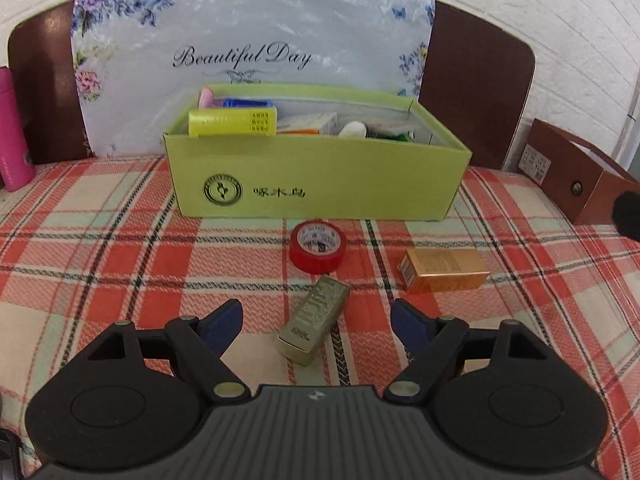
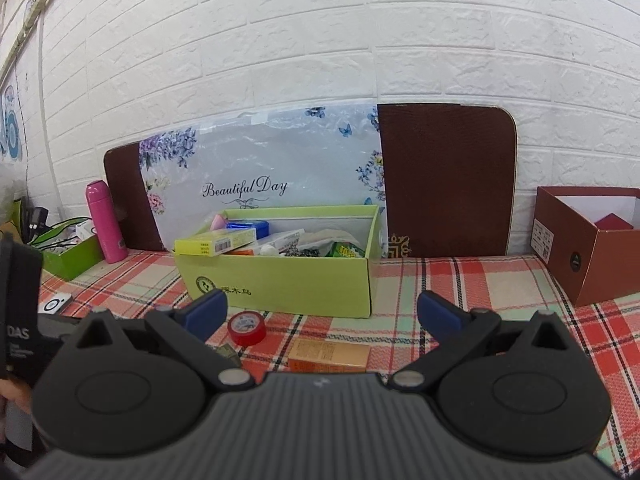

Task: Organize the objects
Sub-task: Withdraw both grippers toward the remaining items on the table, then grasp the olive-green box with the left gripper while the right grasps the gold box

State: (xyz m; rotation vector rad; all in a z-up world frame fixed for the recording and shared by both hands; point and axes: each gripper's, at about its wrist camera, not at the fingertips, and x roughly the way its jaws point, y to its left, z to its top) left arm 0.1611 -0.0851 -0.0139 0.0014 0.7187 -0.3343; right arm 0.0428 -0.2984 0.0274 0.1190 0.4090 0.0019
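- I am holding my left hand-held gripper [image 1: 318, 322] spread wide and empty, angled down over the olive box [image 1: 313, 326], which is lying on the plaid surface [image 1: 100, 264] between the fingers without either pad touching it.
- I am keeping my right hand-held gripper [image 2: 322, 312] released too, with nothing between its fingers; it is hanging above the surface, facing the green box [image 2: 280, 284].
- The green box is already carrying a good load: a yellow packet [image 1: 232, 121] is resting across its left corner, with a blue item, a white roll and other small packs behind it, so I am judging much of the sorting done.
- Three things are still waiting outside on the surface: the olive box nearest me, the red tape [image 1: 318, 246] just in front of the green box, and the gold box [image 1: 444, 270] off to the right, apart from both.
- I am reckoning the olive box is the step in hand, with the tape and gold box left after it.
- A brown box [image 2: 592, 248] is standing open at the far right; whether it is part of the job I cannot tell.
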